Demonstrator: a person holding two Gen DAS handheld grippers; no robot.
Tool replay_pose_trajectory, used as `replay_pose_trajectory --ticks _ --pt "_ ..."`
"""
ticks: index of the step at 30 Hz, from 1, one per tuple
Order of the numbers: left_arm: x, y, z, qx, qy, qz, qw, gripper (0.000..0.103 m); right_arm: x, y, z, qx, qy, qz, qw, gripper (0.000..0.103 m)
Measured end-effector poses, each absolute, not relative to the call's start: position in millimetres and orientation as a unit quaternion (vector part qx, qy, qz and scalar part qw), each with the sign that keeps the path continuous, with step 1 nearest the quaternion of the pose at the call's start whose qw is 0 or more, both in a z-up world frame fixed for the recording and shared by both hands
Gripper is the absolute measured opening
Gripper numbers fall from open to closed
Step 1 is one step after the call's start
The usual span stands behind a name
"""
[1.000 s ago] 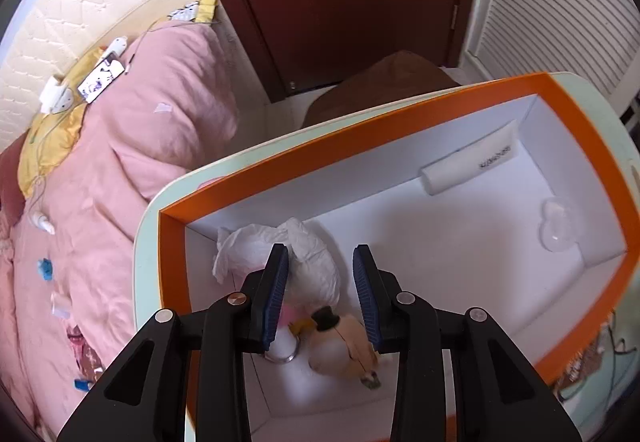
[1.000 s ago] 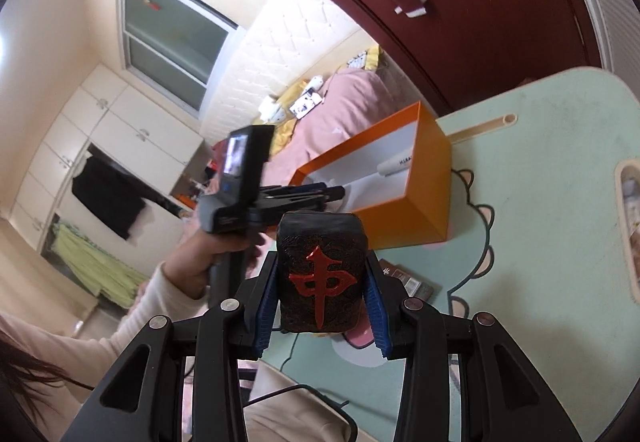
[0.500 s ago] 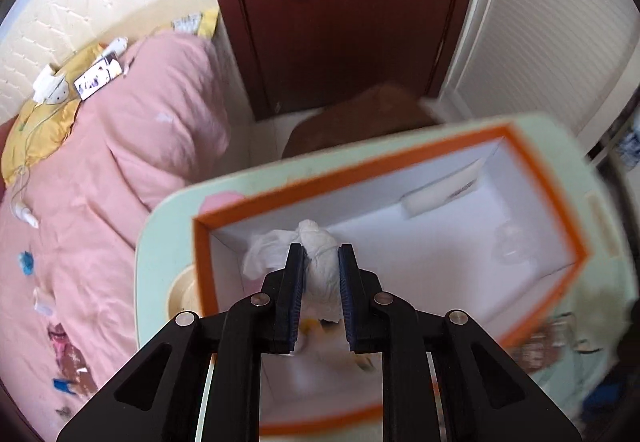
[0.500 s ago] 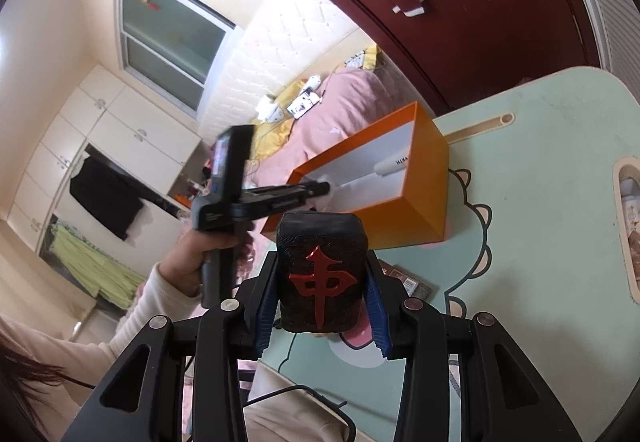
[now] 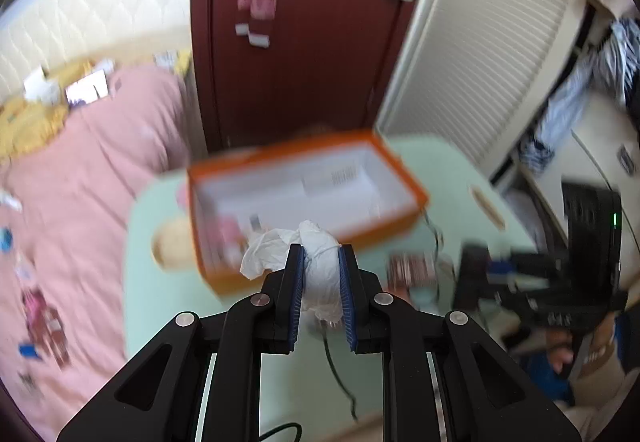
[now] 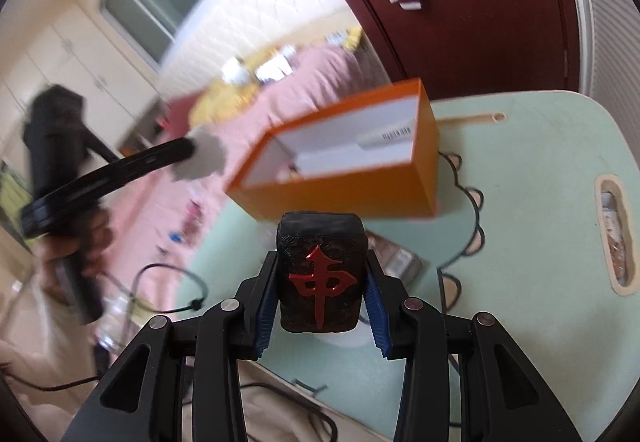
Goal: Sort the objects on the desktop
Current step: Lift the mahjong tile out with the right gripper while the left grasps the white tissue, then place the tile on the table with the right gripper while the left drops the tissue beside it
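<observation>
**Both claws loaded, tissue wad clear of the box**

Left wrist view, bottom centre: left gripper [image 5: 320, 292] is clamped on a crumpled white tissue wad [image 5: 304, 262], which bulges up and left past the pads. Just behind it, mid-frame, sits the orange box [image 5: 308, 201], open top, on the mint table [image 5: 224, 322]. The frame is badly blurred, so box contents are unreadable.

Right wrist view, bottom centre: right gripper [image 6: 320, 290] is clamped on a black mahjong-style block [image 6: 320, 274] with a red character, held upright above the table. The box is beyond it, upper centre.

Risks:
- The wad is soft, so it could compress and slip out of the pads.
- A black cable [image 5: 340, 374] lies below the left gripper and could snag it.
- The claws could collide if both head for the box.
</observation>
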State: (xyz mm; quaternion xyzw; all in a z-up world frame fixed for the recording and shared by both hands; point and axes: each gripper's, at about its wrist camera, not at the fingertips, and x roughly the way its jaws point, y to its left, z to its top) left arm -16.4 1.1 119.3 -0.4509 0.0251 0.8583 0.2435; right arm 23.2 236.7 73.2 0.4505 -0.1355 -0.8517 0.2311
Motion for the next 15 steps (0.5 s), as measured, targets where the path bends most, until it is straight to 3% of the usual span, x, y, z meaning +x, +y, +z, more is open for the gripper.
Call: replay_pose_trajectory --ticks 6,12,14,15 --pt "12 11 58 -0.511 0.020 0.823 0.250 0.019 25 211 50 0.495 -0.080 -0.842 0.196 0.039" --pt "13 17 44 -0.511 0.006 0.826 0.238 0.023 18 198 34 0.510 -0.041 -0.843 0.163 0.039" --pt "14 17 45 -0.508 0.004 0.827 0.240 0.045 16 197 35 0.506 -0.033 -0.848 0.156 0.047" --pt "16 15 47 -0.501 0.000 0.831 0.240 0.066 17 199 37 0.500 -0.038 -0.850 0.159 0.052"
